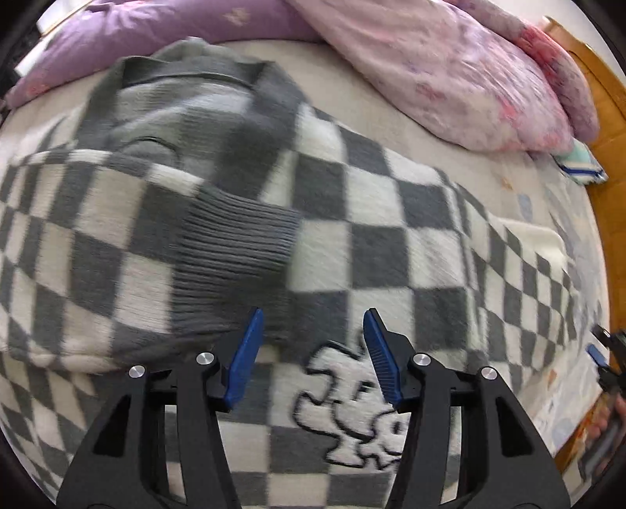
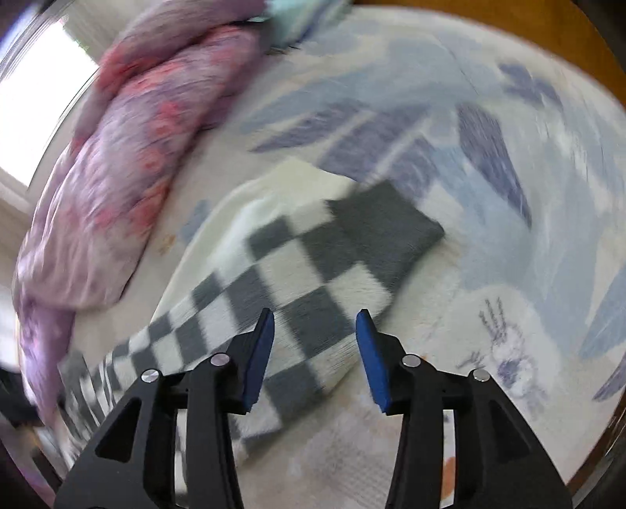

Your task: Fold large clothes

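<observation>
Checkered sweater (image 1: pixel 391 242) lies spread on the bed (image 2: pixel 508 235), left tongs (image 1: pixel 313 329) and right tongs (image 2: pixel 315 329) both released above it.

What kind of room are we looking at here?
Most likely a bedroom: a checkered sweater lies on a bed sheet, with a bunched pink quilt and a wooden bed frame beside it.

The sweater (image 1: pixel 352 219) is grey-and-white checked, with a plain grey ribbed cuff (image 1: pixel 234 270) and a black-outlined white cartoon dog (image 1: pixel 352 403). The far quilt (image 1: pixel 450 78) is pink and floral; the pillow (image 1: pixel 156 35) is purple.
</observation>
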Demonstrator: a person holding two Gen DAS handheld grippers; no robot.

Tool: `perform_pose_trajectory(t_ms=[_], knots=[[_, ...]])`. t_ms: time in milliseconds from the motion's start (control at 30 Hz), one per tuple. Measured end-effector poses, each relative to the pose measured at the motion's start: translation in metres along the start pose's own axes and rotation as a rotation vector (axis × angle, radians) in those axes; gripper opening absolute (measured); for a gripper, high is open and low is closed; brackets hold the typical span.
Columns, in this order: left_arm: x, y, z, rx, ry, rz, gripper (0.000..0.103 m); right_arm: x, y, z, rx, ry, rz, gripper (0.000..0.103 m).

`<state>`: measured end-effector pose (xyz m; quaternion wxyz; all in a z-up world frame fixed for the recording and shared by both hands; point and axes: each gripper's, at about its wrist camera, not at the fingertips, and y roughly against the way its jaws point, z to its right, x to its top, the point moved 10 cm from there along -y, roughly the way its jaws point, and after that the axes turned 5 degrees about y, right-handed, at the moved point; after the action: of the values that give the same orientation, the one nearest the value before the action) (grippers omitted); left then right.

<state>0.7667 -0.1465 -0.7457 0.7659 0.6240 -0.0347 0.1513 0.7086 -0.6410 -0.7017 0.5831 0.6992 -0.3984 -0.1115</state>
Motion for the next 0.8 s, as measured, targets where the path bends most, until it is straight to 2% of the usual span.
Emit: perform_pose_trajectory(t_ms=[133,267,300,367,400,433,467,500,700,800], knots=[[-0.013,0.002,0.040,-0.105,-0.082,0.010,0.054,-0.005,-0.029,0.037,0.016,-0.190,-0.043,0.044],[-0.022,-0.001,0.077,-0.185,-0.159,0.014,0.053,-0.006,-0.049,0.048,0.064,-0.266,-0.049,0.044],[-0.024,-0.005,0.083,-0.190,-0.168,0.011,0.050,-0.005,-0.050,0.049,0.081,-0.285,-0.038,0.044],[-0.028,-0.018,0.090,-0.198,-0.170,-0.018,0.035,-0.003,-0.054,0.054,0.110,-0.339,-0.017,0.044],[-0.030,-0.025,0.089,-0.188,-0.167,-0.030,0.034,0.001,-0.053,0.056,0.136,-0.366,0.009,0.046],[-0.032,-0.030,0.089,-0.177,-0.167,-0.040,0.033,0.004,-0.053,0.056,0.150,-0.370,0.024,0.039],[-0.034,-0.038,0.089,-0.168,-0.168,-0.056,0.033,0.007,-0.052,0.056,0.148,-0.357,0.031,0.030],[-0.035,-0.045,0.089,-0.162,-0.169,-0.061,0.033,0.010,-0.051,0.056,0.117,-0.314,0.033,0.012],[-0.038,-0.059,0.088,-0.141,-0.197,-0.073,0.033,0.022,-0.005,0.030,0.066,-0.112,0.158,0.009],[-0.034,-0.050,0.084,-0.209,-0.140,-0.086,0.034,0.023,0.041,-0.009,0.075,-0.006,0.247,0.009]])
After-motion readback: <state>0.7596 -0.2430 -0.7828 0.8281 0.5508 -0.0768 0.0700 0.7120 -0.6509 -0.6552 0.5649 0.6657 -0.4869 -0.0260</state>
